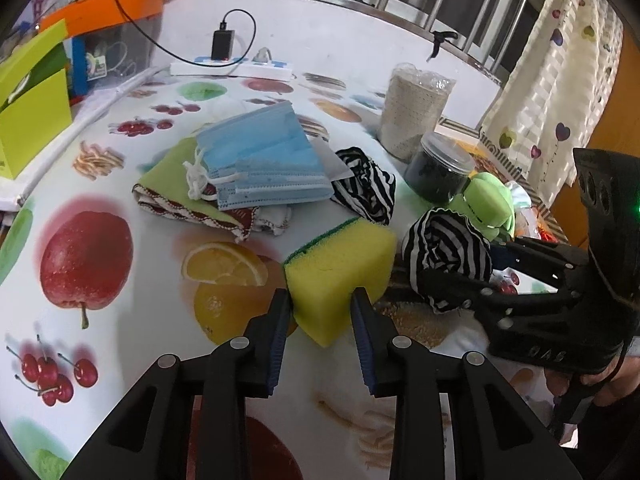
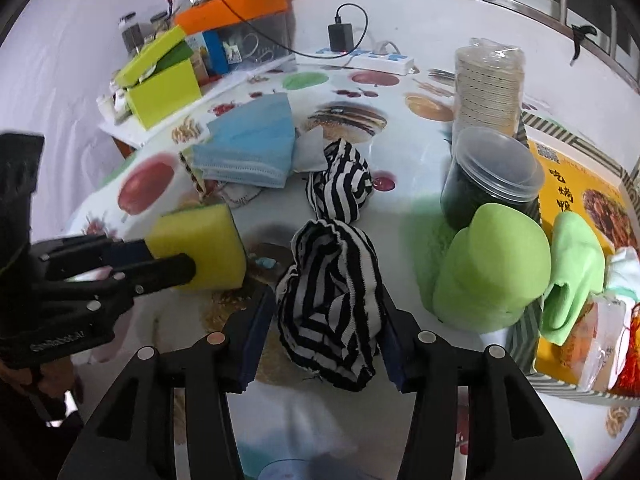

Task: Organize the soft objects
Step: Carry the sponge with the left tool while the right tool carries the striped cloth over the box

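My left gripper (image 1: 322, 300) is shut on a yellow sponge (image 1: 340, 264) with a green scouring side, held just above the fruit-print tablecloth; the sponge also shows in the right wrist view (image 2: 200, 248). My right gripper (image 2: 324, 300) is shut on a black-and-white striped sock (image 2: 332, 300), which also shows in the left wrist view (image 1: 448, 256). A second striped sock (image 2: 340, 180) lies on the table beyond it. Blue face masks (image 1: 264, 164) lie on a green-backed cloth (image 1: 168, 176). A light green soft object (image 2: 492, 268) and a green cloth (image 2: 576, 268) sit at the right.
A dark jar with a clear lid (image 2: 492, 184) and a wrapped stack of paper cups (image 2: 488, 84) stand at the right. A yellow-printed box (image 2: 580, 216) lies at the far right. A lime box (image 2: 164, 84), an orange-lidded bin (image 2: 240, 12) and a power strip (image 2: 376, 60) are at the back.
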